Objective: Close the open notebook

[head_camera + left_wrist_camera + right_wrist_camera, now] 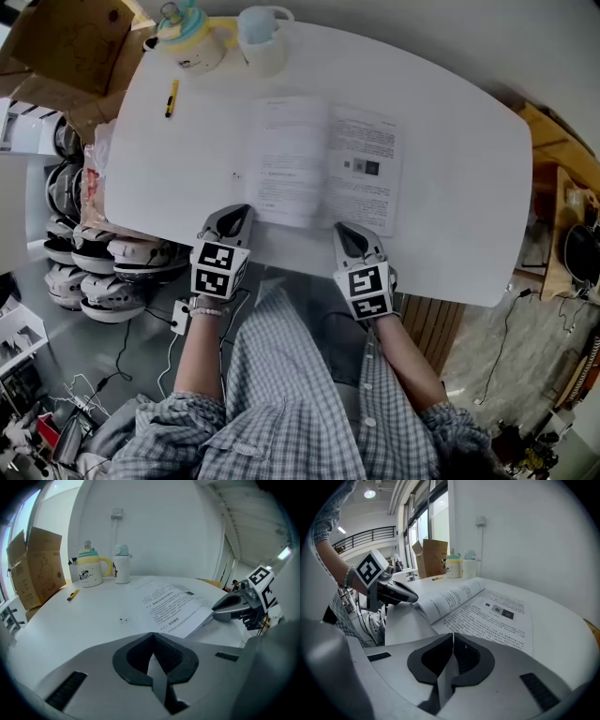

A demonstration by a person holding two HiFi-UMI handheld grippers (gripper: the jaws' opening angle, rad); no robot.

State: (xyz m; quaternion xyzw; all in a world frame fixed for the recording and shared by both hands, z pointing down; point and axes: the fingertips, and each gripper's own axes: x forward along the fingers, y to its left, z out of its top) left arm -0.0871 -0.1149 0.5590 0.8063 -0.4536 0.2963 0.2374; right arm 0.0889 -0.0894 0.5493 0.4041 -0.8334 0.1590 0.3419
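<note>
Open notebook point(323, 164) on white table point(455, 187), left gripper point(239, 215) by its near left corner, right gripper point(345, 231) at its near edge, yellow pen point(172, 97), mug point(190, 42) and cup point(263, 39) well beyond the left gripper.

The notebook point(323, 164) pages carry dense print, too small to read. The left tool point(236, 214) and right tool point(347, 232) bear square coded markers.
</note>
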